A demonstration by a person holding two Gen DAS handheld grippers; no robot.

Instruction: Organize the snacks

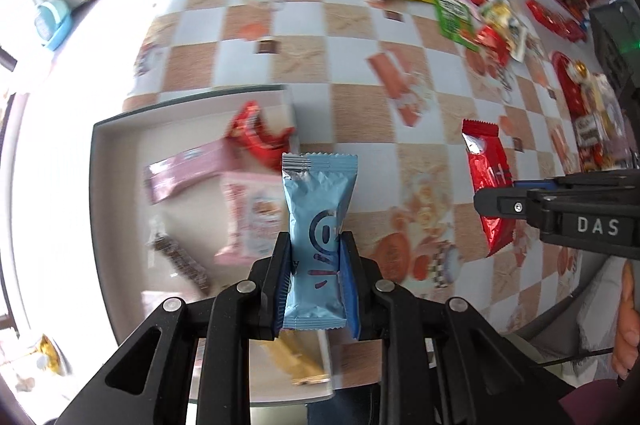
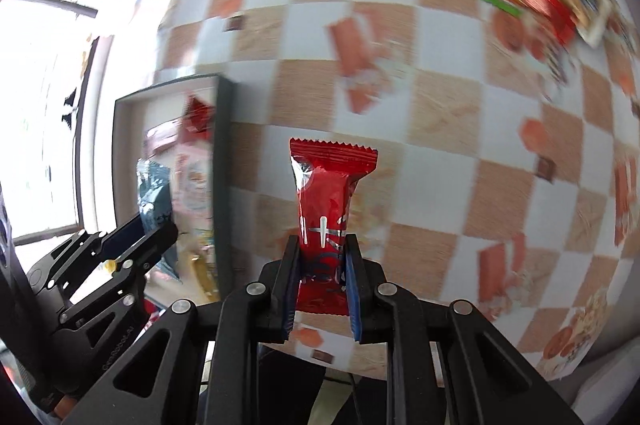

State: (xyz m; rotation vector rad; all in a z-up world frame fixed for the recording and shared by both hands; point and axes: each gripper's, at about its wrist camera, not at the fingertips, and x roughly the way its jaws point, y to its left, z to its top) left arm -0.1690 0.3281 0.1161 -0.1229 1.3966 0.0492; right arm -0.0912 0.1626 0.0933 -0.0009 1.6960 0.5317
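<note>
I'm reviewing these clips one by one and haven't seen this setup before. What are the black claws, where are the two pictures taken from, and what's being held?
There is no robot: a person holds two hand-held grippers, each with a fisheye camera looking along its fingers. In the left wrist view, the left gripper is shut on a blue snack packet, above a box that already holds several snacks. In the right wrist view, the right gripper is shut on a red snack packet over the checkered tablecloth. Each gripper also shows in the other's picture. More loose snacks lie further back on the table, too blurred to identify.
</note>
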